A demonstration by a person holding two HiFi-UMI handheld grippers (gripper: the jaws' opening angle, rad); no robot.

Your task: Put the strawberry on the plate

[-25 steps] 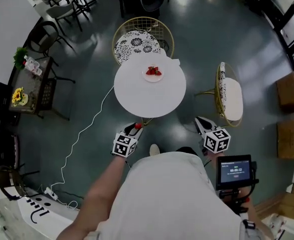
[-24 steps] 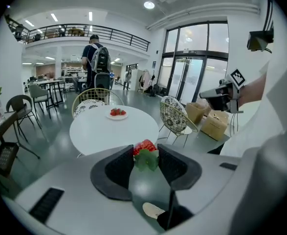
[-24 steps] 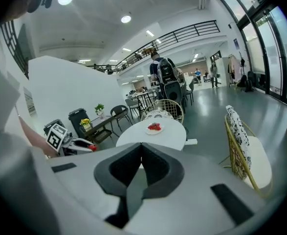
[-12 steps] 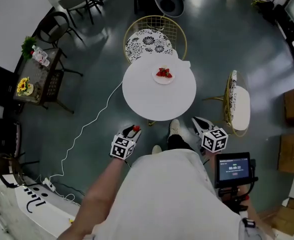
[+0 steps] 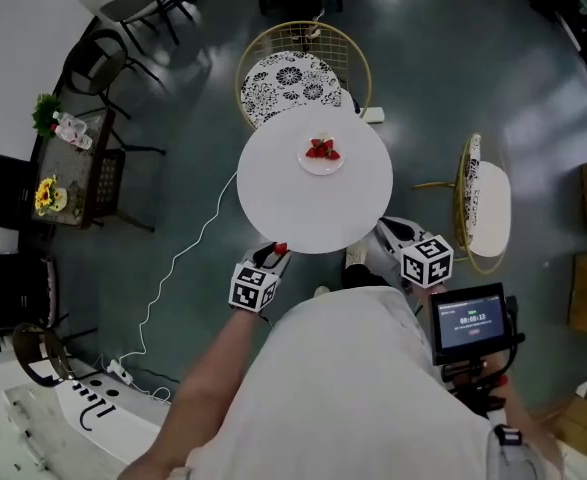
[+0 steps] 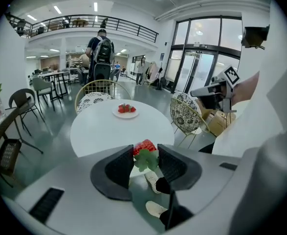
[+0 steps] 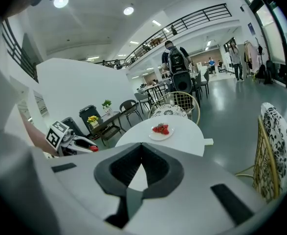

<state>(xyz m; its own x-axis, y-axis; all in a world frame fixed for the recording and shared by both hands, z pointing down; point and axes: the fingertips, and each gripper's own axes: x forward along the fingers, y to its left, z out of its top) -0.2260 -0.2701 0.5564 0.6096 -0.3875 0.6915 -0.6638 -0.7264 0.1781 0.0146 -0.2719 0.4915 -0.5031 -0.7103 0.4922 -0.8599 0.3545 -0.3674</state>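
Red strawberry [image 6: 143, 147] with green leaves: clamped between the two dark jaws of the left hand-held gripper [image 6: 144, 156], which is held at the near edge of the round white worktop [image 5: 313, 208]. The small white plate [image 5: 322, 169] lies toward the far side of the worktop, well apart from the gripped fruit, and carries a cluster of red strawberries [image 5: 322, 149]. The right hand-held gripper [image 7: 141, 145] is empty, its jaws closed tip to tip; it is held at the worktop's near right edge. A gold wire chair [image 5: 293, 83] with a patterned cushion stands just beyond the worktop.
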